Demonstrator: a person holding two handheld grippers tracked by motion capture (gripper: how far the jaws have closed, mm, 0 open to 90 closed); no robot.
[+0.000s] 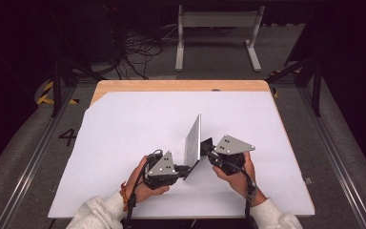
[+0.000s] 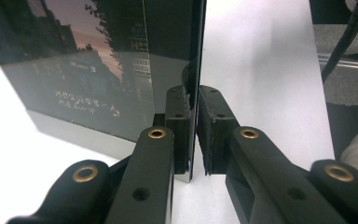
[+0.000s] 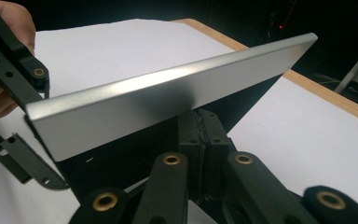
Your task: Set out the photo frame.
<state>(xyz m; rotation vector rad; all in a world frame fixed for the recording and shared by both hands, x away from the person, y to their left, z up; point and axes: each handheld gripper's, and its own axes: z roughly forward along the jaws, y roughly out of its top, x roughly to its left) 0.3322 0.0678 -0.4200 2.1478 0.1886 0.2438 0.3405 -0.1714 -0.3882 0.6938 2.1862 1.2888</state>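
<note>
Holding a thin tablet (image 1: 193, 139) on edge above the near middle of the tabletop (image 1: 124, 124), the two grippers share its weight from opposite sides. The left gripper (image 2: 192, 135) is clamped on one edge, its jaws pressed against both faces of the dark glass screen, which reflects a dim street scene. The right gripper (image 3: 200, 140) has its jaws drawn together on the dark lower part below the silver back, though the exact contact there is partly hidden. Gripping at two points likely keeps the slim slab from twisting or slipping while it stands nearly upright. The tablet's lower corner sits close to the white sheet (image 1: 248, 119) covering the tabletop; whether it touches is unclear.
</note>
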